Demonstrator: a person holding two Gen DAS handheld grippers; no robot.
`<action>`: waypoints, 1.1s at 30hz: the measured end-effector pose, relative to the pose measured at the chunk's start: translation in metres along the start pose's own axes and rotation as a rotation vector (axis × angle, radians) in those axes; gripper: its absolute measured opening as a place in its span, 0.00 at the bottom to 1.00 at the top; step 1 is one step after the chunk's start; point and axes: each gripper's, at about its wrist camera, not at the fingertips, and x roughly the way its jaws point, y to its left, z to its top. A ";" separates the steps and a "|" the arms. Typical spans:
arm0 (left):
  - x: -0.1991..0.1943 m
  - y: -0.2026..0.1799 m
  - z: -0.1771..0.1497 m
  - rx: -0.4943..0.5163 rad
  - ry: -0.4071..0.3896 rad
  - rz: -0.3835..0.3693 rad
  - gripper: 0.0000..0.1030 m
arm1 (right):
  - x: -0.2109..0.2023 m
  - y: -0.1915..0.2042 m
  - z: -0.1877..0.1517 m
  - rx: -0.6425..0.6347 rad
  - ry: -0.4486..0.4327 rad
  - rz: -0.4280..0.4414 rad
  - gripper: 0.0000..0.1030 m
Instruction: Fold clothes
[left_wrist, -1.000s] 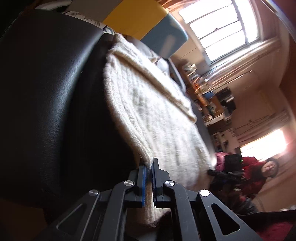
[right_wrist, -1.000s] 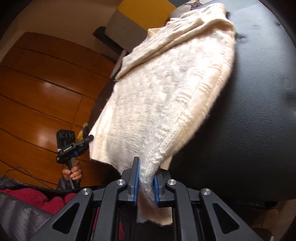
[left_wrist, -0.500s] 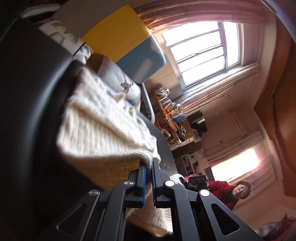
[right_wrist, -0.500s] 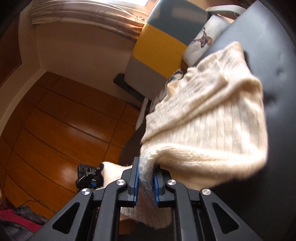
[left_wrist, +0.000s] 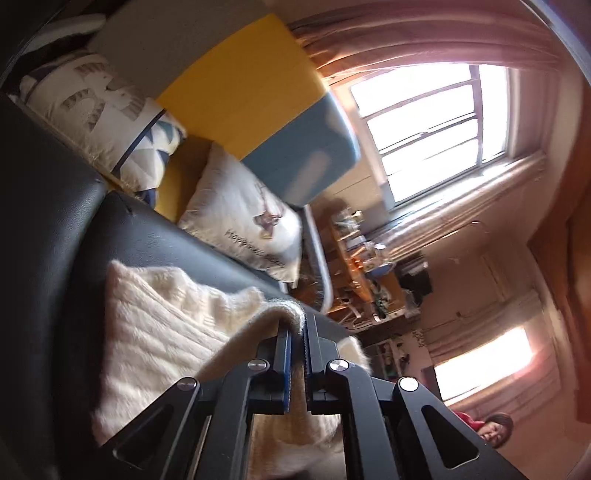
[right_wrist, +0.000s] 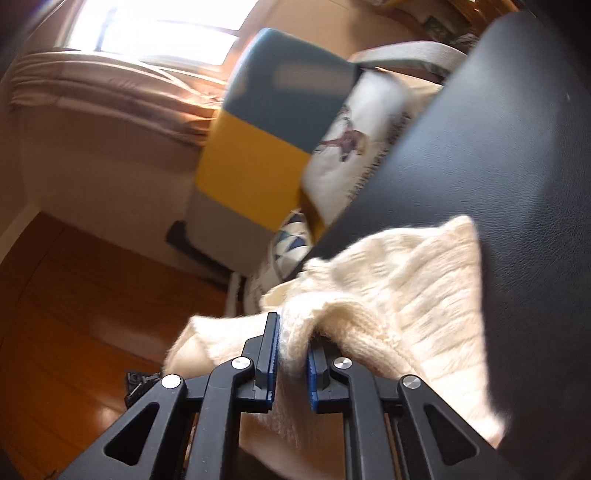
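**Both grippers clamped on the sweater's edge**

My left gripper (left_wrist: 296, 334) is nearly closed, pinching a thick hem of the cream knit sweater (left_wrist: 155, 332). My right gripper (right_wrist: 290, 334), slightly wider, grips a bunched fold of it. Ahead of both, the ribbed, fuzzy knit lies on a black leather surface (right_wrist: 498, 155), printed pillows (left_wrist: 240, 221) beyond.
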 end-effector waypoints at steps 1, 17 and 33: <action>0.010 0.008 0.002 -0.009 0.016 0.017 0.05 | 0.004 -0.006 0.002 0.011 0.004 -0.017 0.11; 0.038 0.070 0.013 -0.266 0.055 0.038 0.12 | 0.013 -0.042 0.020 0.297 -0.018 0.182 0.33; 0.011 0.047 -0.060 0.049 0.161 0.329 0.32 | 0.075 0.071 -0.048 -0.421 0.280 -0.344 0.37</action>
